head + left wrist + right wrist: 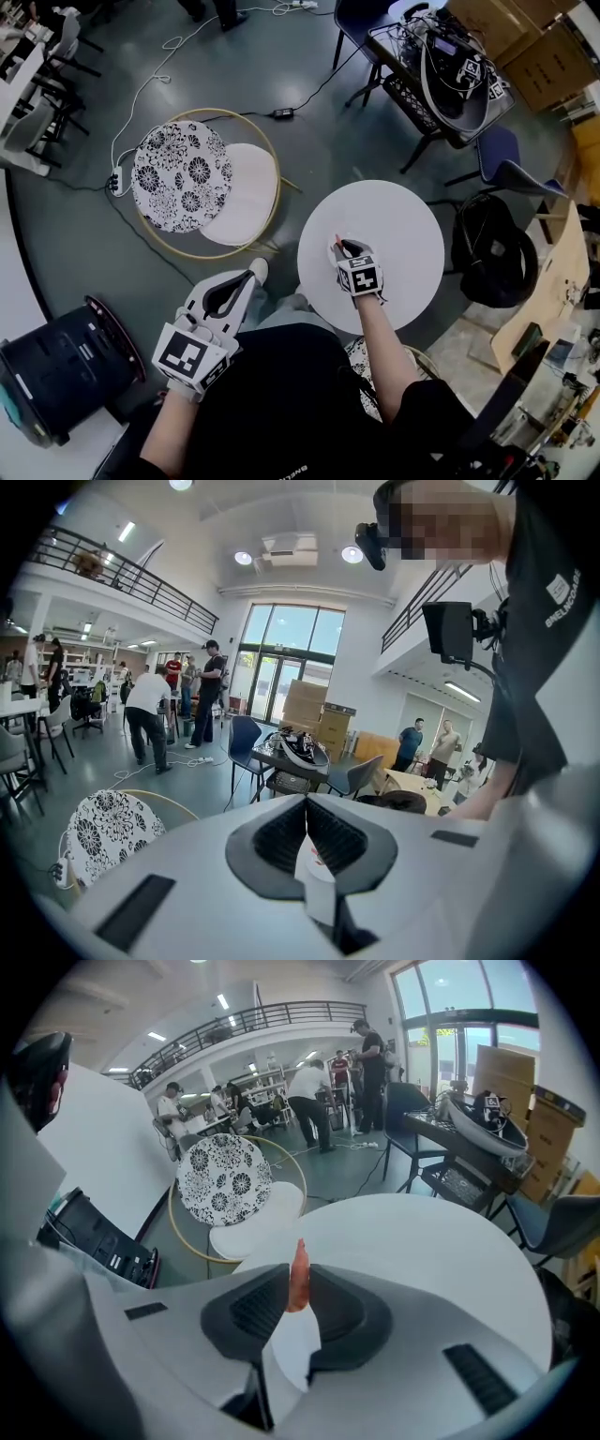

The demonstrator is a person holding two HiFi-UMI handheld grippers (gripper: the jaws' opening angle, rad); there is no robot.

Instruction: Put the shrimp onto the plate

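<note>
- Shrimp (298, 1265): lower part hidden between pads of right gripper (299, 1283); only reddish upper end shows.
- Head view: shrimp (336, 242) too small to tell shape.
- Round table (403, 225): near rim hidden under right forearm (380, 347) and black shirt (281, 403).
- Left gripper (307, 802): white patch with red mark in gap behind closed jaws, cannot tell what.
- Black case (56, 375): cut off by left edge.
- Patterned cushion (103, 832): lower part hidden behind left gripper's body.

Clutter lay around you on the grey floor (309, 122).
A black-and-white floral round cushion (181, 175) rested on the gold-rimmed round chair (248, 202); a black backpack (492, 248) sat well apart.
</note>
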